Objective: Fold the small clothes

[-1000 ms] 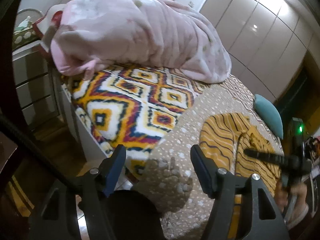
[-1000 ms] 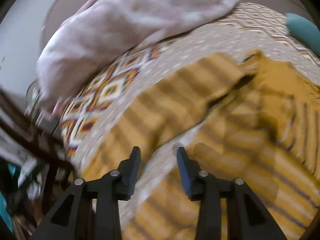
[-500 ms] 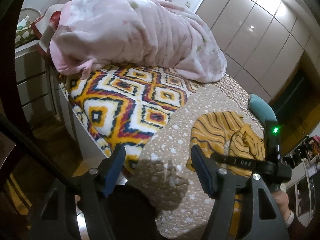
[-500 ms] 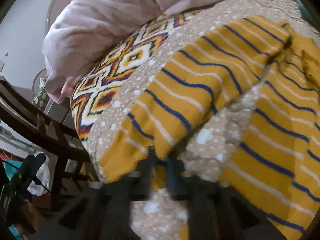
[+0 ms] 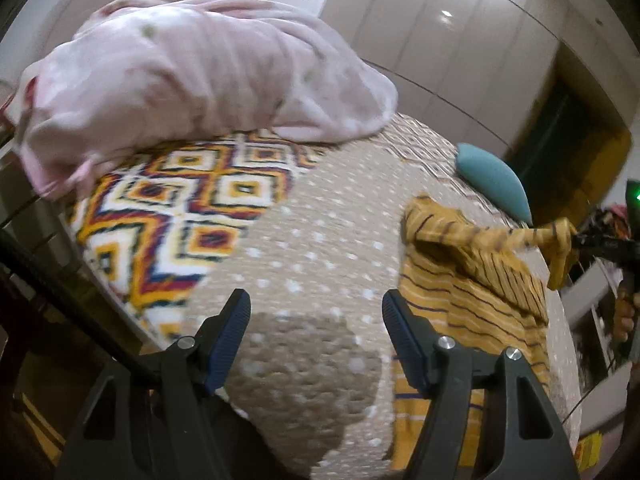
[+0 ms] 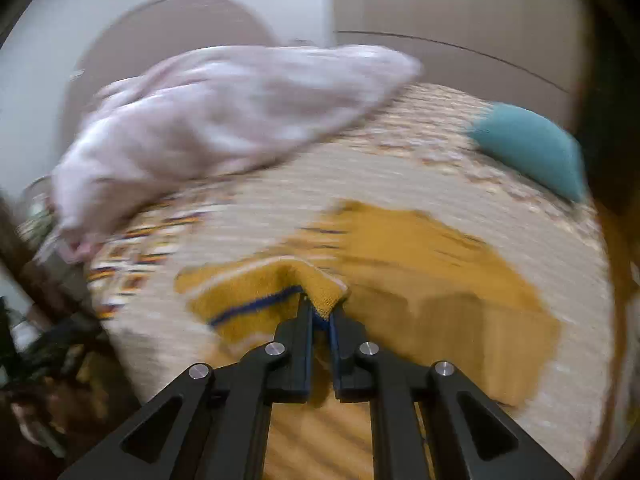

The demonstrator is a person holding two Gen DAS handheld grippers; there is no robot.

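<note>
Bed (image 5: 320, 240) with a dotted beige cover, pink blanket (image 5: 192, 80) heaped at its far end, zigzag orange and white throw (image 5: 180, 216) beneath it, teal cushion (image 5: 494, 184) near pale wardrobe doors (image 5: 460, 52)

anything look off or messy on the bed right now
The yellow striped garment is not flat: the right gripper is shut on one end and lifts it off the dotted bedspread, leaving it bunched. A pink blanket lies heaped at the head. Nothing looks spilled or damaged.

Bedroom: bed (image 5: 320, 240), wardrobe (image 5: 460, 60)
</note>
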